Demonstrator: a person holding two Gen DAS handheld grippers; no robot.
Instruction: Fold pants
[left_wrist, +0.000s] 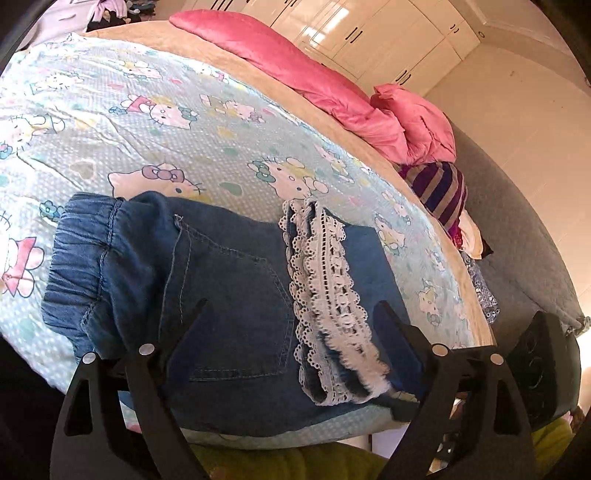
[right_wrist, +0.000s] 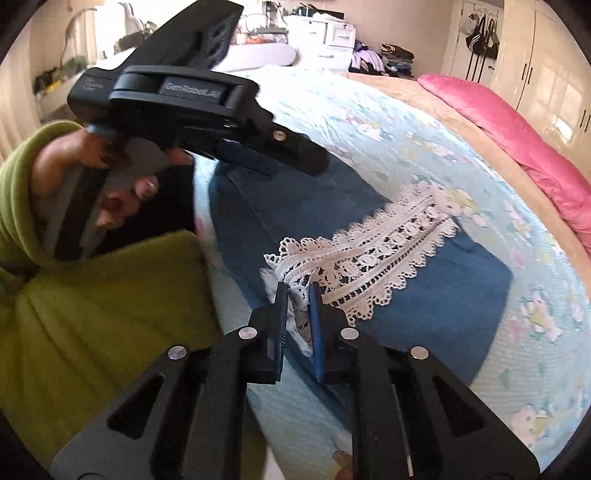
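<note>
We see the pants (left_wrist: 221, 280) lying folded on the bed (left_wrist: 177, 122), near its front edge, white lace cuffs (right_wrist: 373, 254) laid across the denim. Our right gripper (right_wrist: 299, 288) pinches the lace, its jaws narrow. Our left gripper (left_wrist: 291, 306) hangs over the pants with its jaws wide. Beyond the pants a cartoon-cat sheet covers the bed; a pink quilt (left_wrist: 314, 77) lies along the far edge, with white wardrobes (left_wrist: 373, 33) behind.

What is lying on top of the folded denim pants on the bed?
A white lace trim lies across the denim pants, pinched at its near end by the right gripper. The denim under the lace is mostly covered.
</note>
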